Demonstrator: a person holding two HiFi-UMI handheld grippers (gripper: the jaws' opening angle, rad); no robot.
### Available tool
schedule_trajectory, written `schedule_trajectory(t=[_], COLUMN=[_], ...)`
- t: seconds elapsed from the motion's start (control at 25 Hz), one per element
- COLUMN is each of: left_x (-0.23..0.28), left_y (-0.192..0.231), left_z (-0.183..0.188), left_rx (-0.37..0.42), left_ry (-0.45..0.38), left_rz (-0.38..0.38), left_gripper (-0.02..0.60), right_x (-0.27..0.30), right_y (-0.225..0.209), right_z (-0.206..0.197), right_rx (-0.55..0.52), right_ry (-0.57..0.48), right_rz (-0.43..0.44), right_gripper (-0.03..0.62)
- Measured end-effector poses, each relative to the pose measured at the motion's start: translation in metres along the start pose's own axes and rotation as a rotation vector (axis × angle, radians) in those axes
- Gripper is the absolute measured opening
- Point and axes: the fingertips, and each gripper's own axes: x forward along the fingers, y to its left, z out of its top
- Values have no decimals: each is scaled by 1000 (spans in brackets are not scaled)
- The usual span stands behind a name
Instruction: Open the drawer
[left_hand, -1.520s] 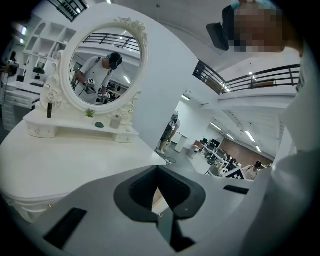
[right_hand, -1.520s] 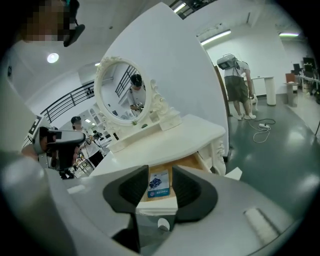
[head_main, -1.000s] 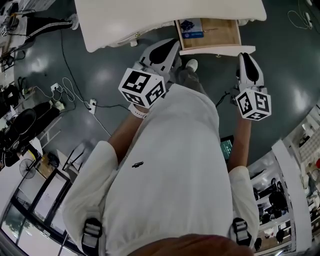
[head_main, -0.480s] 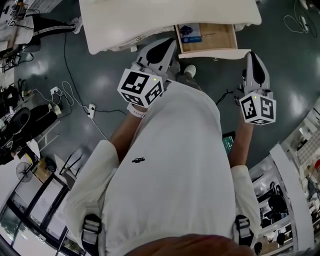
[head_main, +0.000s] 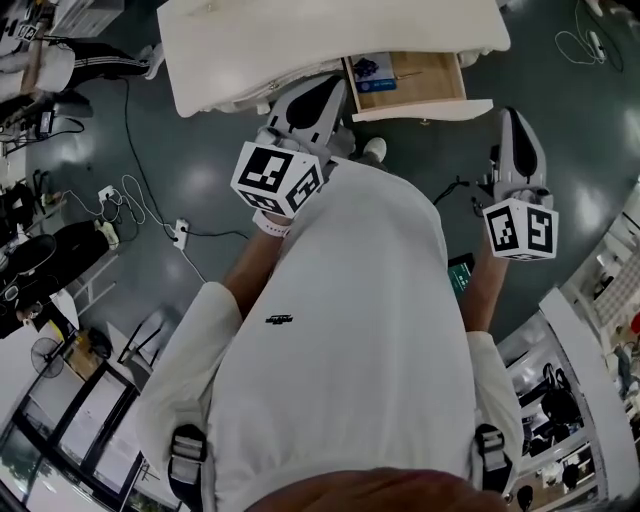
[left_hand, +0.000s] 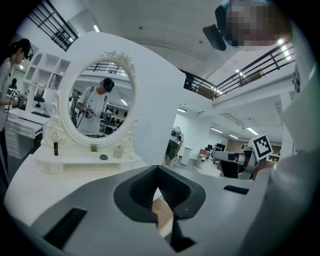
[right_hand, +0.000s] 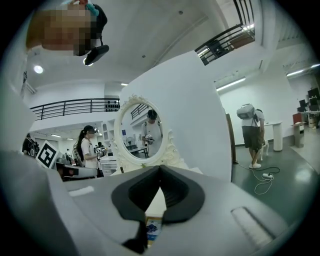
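In the head view, the drawer (head_main: 420, 80) stands pulled out of the white bench (head_main: 300, 40), between my left gripper (head_main: 335, 88) and right gripper (head_main: 515, 118). In the left gripper view, my jaws are closed and empty. In the right gripper view, my jaws have just closed on nothing.

White short-sleeved T-shirt (head_main: 350, 330), small dark chest logo (head_main: 279, 320), grey shoulder-strap buckles (head_main: 186, 462); white-and-black left gripper (head_main: 335, 88) and right gripper (head_main: 513, 115), each bearing a black-and-white marker cube (head_main: 278, 178).

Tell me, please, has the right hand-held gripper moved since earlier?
Yes. From the right end of the drawer front, the right hand-held gripper has shifted rightward beyond it in the head view; its jaws have just been closing, empty.
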Motion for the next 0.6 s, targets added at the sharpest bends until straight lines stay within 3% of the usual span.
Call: schedule_trajectory(t=[0.6], left_x=[-11], left_y=[-9], left_z=[15], left_rx=[19], left_ry=[-52], left_rz=[-12], left_gripper=[9], right_x=[-38], right_y=[7], right_z=[33], right_rx=[-96], right_ry=[-139], right_rz=[-64], right_gripper=[11])
